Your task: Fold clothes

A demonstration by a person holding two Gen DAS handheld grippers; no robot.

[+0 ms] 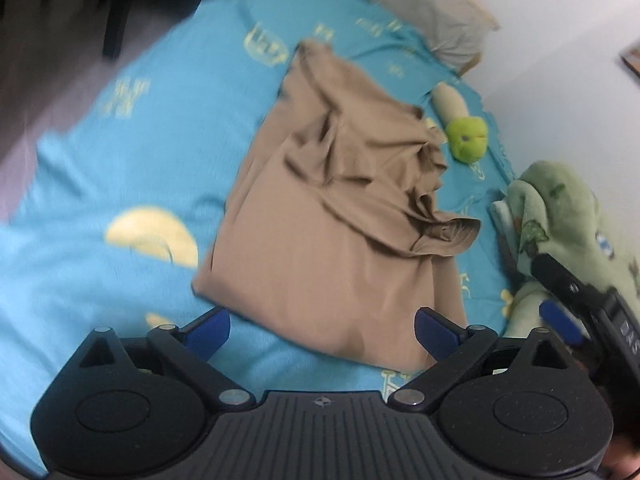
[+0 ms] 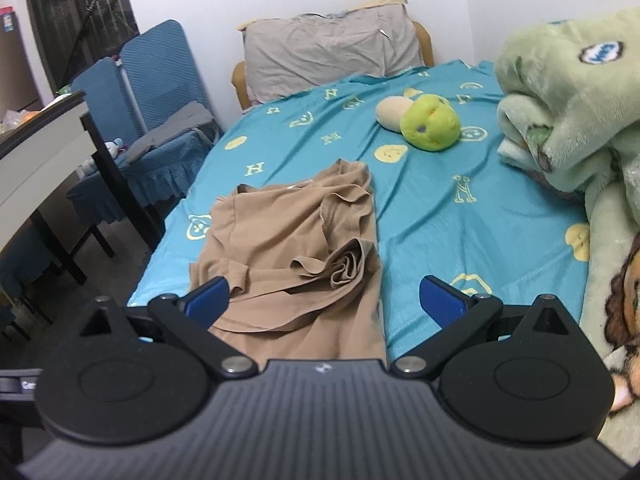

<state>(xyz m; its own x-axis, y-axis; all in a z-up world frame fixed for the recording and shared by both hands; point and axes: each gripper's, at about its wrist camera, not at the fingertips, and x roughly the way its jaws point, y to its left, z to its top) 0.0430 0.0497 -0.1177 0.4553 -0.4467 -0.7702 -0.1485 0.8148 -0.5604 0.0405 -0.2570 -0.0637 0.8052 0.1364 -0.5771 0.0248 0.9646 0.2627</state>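
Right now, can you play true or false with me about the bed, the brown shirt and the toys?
1. The brown shirt lies on the blue sheet. True.
2. The right gripper is squeezing the shirt. False: it is open, with nothing pinched.
3. The green stuffed toy sits on top of the shirt. False: it lies apart from it, nearer the pillow.
4. The shirt is folded flat and neat. False: one sleeve is bunched up on top.
5. The left gripper is open. True.
6. A fluffy green blanket is piled by the wall. True.
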